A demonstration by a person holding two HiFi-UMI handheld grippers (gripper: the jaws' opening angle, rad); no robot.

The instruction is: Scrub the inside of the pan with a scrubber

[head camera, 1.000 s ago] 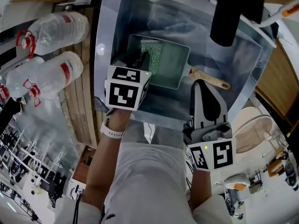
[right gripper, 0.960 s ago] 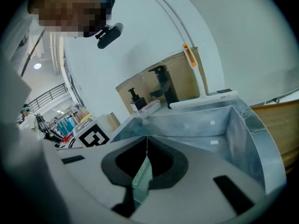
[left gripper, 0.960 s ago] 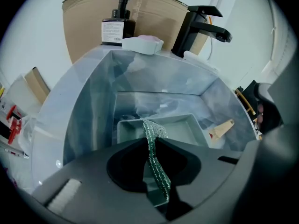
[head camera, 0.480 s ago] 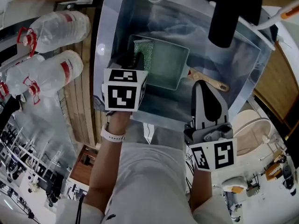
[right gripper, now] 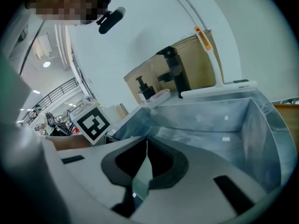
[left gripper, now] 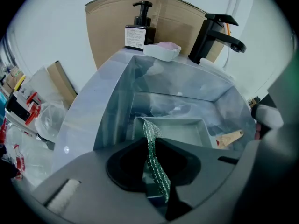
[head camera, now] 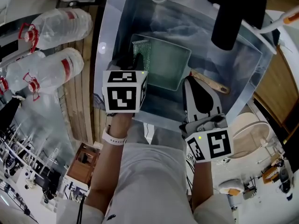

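A green rectangular pan (head camera: 166, 64) lies in the steel sink (head camera: 243, 64), its wooden handle (head camera: 211, 82) pointing right. My left gripper (head camera: 134, 59) is shut on a green mesh scrubber (head camera: 141, 49) and holds it against the pan's left inner wall. In the left gripper view the scrubber (left gripper: 156, 169) hangs as a strip between the jaws of the left gripper (left gripper: 152, 146), over the pan (left gripper: 187, 132). My right gripper (head camera: 189, 81) hovers at the sink's near side, next to the handle's base. Seen from the right gripper view, the right gripper (right gripper: 146, 146) is shut on nothing.
A black faucet (head camera: 231, 15) overhangs the sink's far side, with a soap bottle (left gripper: 138, 31) and a pink soap dish (left gripper: 162, 49) behind it. Two plastic water bottles (head camera: 56, 27) lie on the counter at left. A white bowl (head camera: 252, 127) stands at right.
The left gripper has drawn the scrubber leftward from the pan's middle to its left wall. The right gripper has shifted a little up and left, closer to the pan's handle.
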